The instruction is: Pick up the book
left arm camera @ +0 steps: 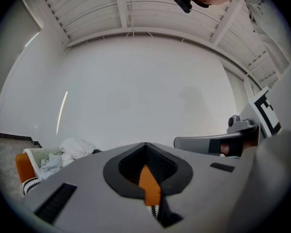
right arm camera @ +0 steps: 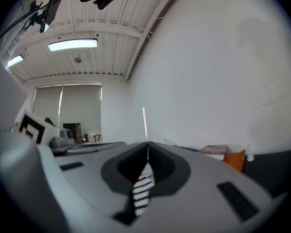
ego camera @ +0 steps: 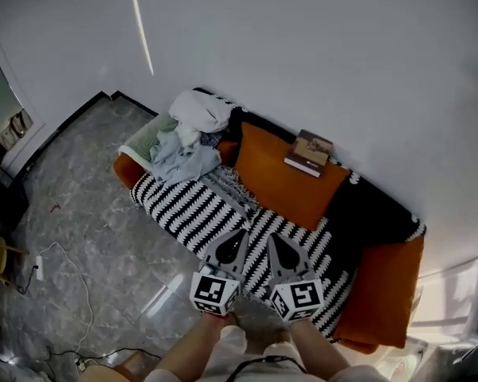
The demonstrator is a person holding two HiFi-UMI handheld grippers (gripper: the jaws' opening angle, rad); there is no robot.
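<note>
A brown book point(ego camera: 309, 153) lies on top of an orange back cushion point(ego camera: 284, 177) of a sofa against the white wall. The right gripper view catches the book point(right arm camera: 216, 151) low on the right, beyond the jaws. My left gripper point(ego camera: 234, 238) and right gripper point(ego camera: 278, 244) hover side by side over the striped seat, well short of the book. Both point toward the sofa with jaws together and nothing between them. In the left gripper view the left gripper point(left arm camera: 146, 144) shows only a thin slit between its jaws.
The sofa has a black-and-white striped cover point(ego camera: 193, 207) and orange arms point(ego camera: 382, 293). A heap of white and pale blue clothes point(ego camera: 190, 134) sits at its left end. Cables point(ego camera: 60, 269) trail across the grey marble floor on the left.
</note>
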